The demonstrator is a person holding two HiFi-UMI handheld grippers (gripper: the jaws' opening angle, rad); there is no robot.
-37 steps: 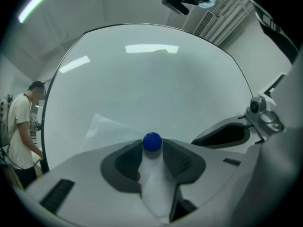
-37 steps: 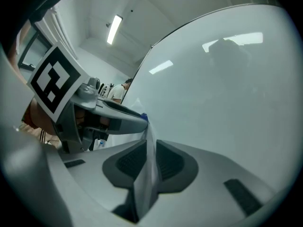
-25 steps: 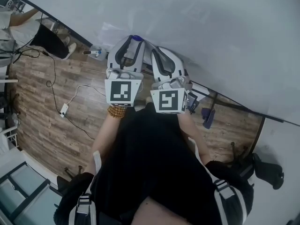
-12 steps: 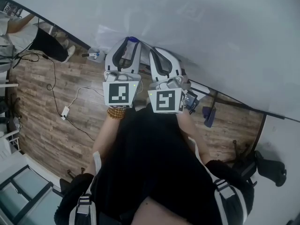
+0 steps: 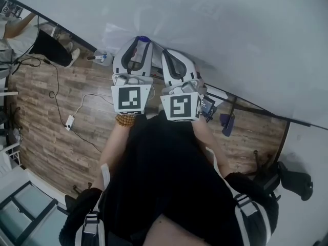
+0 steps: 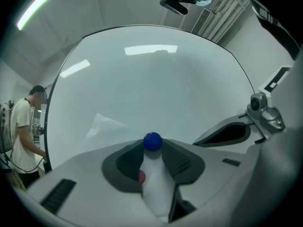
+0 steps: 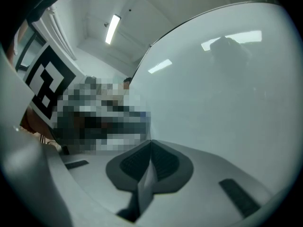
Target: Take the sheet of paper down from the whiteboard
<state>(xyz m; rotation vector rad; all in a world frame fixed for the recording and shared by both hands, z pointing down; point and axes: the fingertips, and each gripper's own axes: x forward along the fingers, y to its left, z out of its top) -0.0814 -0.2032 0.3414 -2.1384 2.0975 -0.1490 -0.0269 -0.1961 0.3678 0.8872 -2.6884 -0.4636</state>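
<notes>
— Where's the thin white paper sheet?
— Flat on the glossy whiteboard (lower left). Left gripper, jaws just closing, clamps a small round blue magnet; right gripper clenched shut.

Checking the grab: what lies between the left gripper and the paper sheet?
A blue magnet, pinched by fingers that have just been closing; the left gripper view shows it.
</notes>
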